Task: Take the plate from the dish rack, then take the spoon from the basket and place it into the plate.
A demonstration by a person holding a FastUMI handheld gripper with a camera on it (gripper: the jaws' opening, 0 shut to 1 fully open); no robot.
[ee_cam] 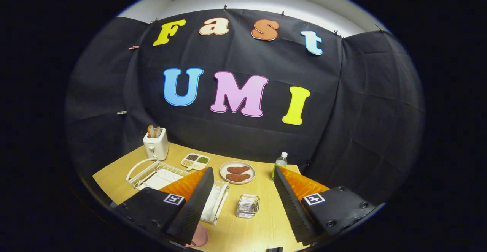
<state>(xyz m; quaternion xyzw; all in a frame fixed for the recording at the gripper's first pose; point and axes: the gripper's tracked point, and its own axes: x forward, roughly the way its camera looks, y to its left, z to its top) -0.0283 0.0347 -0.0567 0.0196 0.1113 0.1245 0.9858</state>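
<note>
The dish rack (pixel 159 176) sits on the wooden table (pixel 262 221), partly behind the left finger; a pink plate (pixel 200 237) peeks out beside that finger's base. The gripper (pixel 243 179) hangs wide open above the table, holding nothing. A clear glass basket (pixel 247 206) lies between the fingers. Beyond stand a toaster (pixel 156 143), a bottle (pixel 279 164) and a dish of meat (pixel 237 172).
</note>
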